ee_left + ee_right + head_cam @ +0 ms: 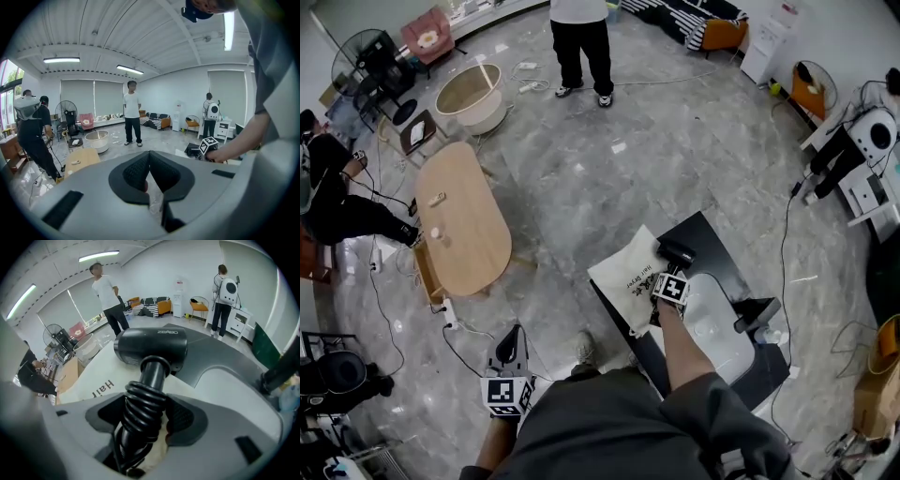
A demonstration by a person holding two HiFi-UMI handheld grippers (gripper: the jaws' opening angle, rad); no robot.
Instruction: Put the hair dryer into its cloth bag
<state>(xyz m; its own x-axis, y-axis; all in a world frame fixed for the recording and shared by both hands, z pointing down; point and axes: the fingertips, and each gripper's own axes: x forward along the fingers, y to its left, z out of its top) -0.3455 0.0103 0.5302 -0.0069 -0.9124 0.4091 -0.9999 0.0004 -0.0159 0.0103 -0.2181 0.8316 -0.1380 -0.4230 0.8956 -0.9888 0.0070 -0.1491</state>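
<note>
A black hair dryer (677, 253) lies on a low black table (717, 239), its head partly over a cream cloth bag (625, 277) printed "Hair Dryer". In the right gripper view the dryer's barrel (150, 345) points across, and its handle, wound with coiled black cord, runs down between the jaws. My right gripper (147, 416) stands wide with both pads against that cord-wrapped handle; the bag (101, 385) lies flat under it. My left gripper (508, 352) hangs low at the left over the floor, away from the table, shut (149, 176) with nothing held.
A white rounded slab (717, 323) and a dark tool (757, 314) share the black table. An oval wooden table (464, 220) stands to the left, a round tub (471, 94) beyond it. A person (581, 47) stands at the far side; cables trail over the marble floor.
</note>
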